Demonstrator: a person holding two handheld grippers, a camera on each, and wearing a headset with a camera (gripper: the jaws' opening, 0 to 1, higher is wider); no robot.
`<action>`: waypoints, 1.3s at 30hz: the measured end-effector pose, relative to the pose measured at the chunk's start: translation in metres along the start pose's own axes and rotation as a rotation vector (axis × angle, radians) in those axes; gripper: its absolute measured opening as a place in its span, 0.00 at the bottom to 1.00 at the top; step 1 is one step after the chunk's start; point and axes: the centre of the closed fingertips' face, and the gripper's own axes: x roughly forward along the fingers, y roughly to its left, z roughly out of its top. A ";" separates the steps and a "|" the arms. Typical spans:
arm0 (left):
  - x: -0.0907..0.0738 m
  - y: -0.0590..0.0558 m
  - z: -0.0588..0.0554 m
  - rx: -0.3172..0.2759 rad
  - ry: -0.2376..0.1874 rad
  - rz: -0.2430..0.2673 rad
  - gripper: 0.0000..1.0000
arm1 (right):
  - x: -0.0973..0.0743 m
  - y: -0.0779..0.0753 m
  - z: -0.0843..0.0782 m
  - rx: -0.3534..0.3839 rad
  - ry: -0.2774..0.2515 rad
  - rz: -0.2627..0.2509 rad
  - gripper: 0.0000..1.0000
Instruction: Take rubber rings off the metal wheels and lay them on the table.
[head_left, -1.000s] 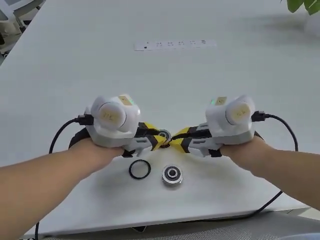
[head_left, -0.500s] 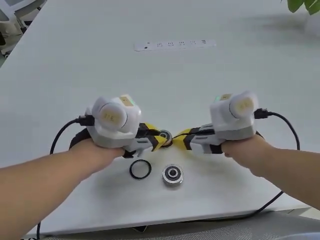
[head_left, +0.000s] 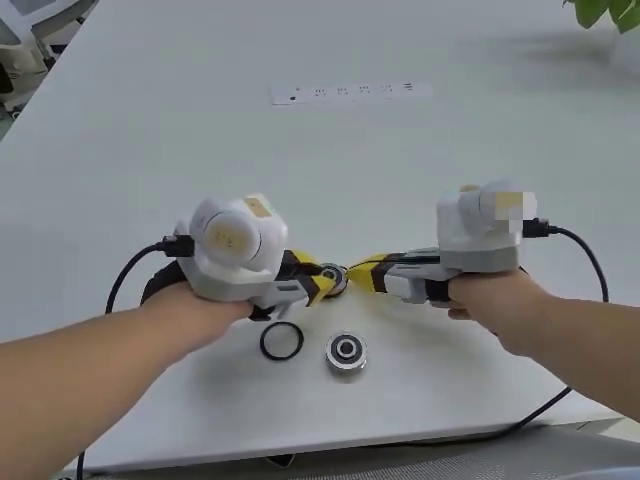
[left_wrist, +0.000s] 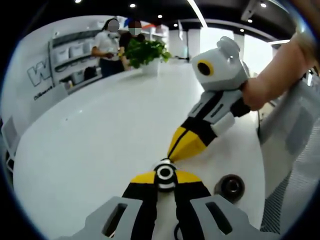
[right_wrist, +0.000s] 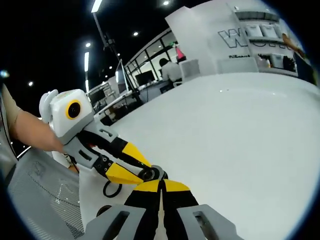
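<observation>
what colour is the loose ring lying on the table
Black. The rubber ring shows best in the head view.

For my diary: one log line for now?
left tool: shut on wheel | right tool: shut, tip at that wheel | table: loose ring, second wheel

My left gripper (head_left: 327, 281) and right gripper (head_left: 356, 275) met tip to tip above the surface (head_left: 200, 150), a wheel (head_left: 334, 276) sat clamped in the left one, a loose ring (head_left: 281, 341) lay nearer me, a second wheel (head_left: 345, 351) just right of it, a power strip (head_left: 350, 91) far behind.
</observation>
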 end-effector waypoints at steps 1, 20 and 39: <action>0.000 0.000 0.000 -0.001 0.000 0.002 0.13 | 0.000 0.000 0.000 0.008 -0.002 0.001 0.00; 0.000 -0.002 -0.001 0.018 0.008 0.014 0.12 | -0.002 0.015 0.001 -0.020 0.005 0.017 0.00; 0.000 -0.003 -0.001 0.031 0.008 0.018 0.12 | -0.003 0.024 0.003 -0.028 -0.003 0.064 0.00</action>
